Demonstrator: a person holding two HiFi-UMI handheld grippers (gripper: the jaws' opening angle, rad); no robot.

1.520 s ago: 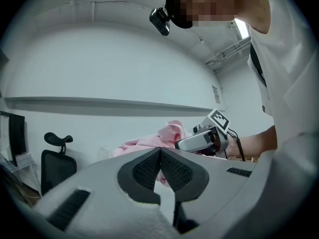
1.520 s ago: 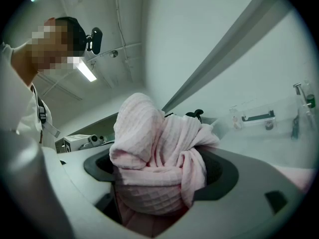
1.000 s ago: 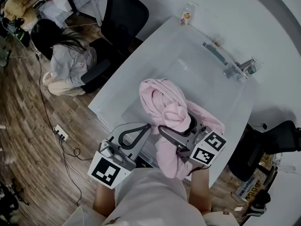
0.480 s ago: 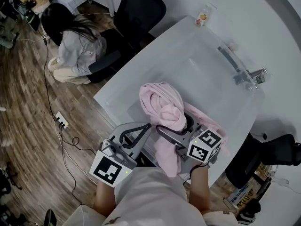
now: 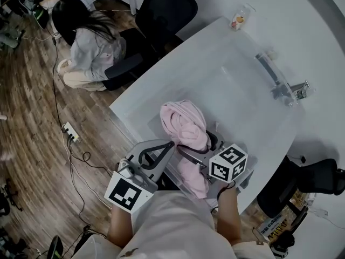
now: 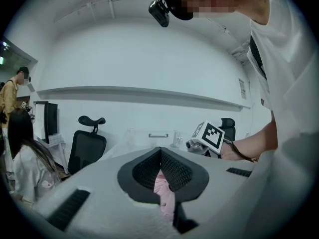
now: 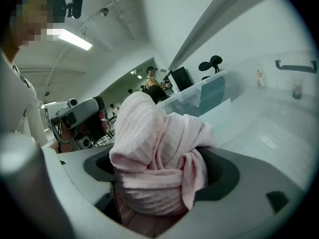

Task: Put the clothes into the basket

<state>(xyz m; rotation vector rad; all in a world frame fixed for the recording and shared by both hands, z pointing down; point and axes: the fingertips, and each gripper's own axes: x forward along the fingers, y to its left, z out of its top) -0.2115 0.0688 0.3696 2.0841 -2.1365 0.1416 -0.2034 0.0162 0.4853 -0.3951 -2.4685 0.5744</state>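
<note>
The right gripper (image 5: 198,142) is clamped on the pink cloth (image 5: 183,120), jaws standing wide round a knotted, bunched wad of it (image 7: 154,148). The bundle sits over the near wall of the clear basket (image 5: 267,69), its top leaning inward and a tail hanging down outside that wall. The left gripper (image 5: 171,143) is just beside the cloth on the near side of the basket, jaws pressed together at the tips (image 6: 160,151); pink shows through the gap below them, but it appears to hold nothing. The fabric looks light, soft and limp, so it should sag and trail instead of keeping shape, and a loose end could snag on the basket's rim. The thick twisted middle seems the surest hold, with the hanging tail gathered up by the free tool before it clears the wall
</note>
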